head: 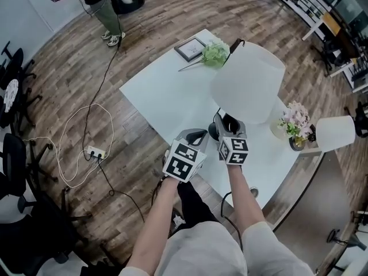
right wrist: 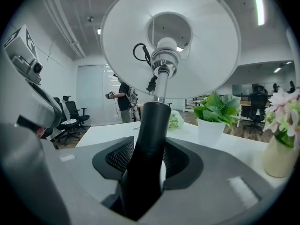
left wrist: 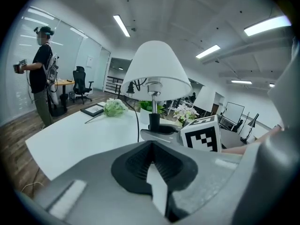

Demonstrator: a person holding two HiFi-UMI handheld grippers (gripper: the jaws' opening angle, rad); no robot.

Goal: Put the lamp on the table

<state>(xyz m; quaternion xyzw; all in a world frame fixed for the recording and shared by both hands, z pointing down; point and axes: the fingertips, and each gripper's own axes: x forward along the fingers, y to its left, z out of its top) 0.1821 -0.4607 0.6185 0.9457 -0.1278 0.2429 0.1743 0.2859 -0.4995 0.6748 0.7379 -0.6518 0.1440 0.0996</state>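
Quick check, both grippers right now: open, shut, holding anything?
The left gripper: shut, nothing between its jaws.
The right gripper: shut on the lamp, at its black stem.

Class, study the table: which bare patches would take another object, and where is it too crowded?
Free: the wide bare stretch of table between the picture frame with green bouquet at the far end and the lamp. Crowded: the right edge, around the pink flowers.

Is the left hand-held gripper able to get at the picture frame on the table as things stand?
Probably, with a stretch: only bare table lies between the left hand-held gripper and the picture frame, but its jaws are shut.
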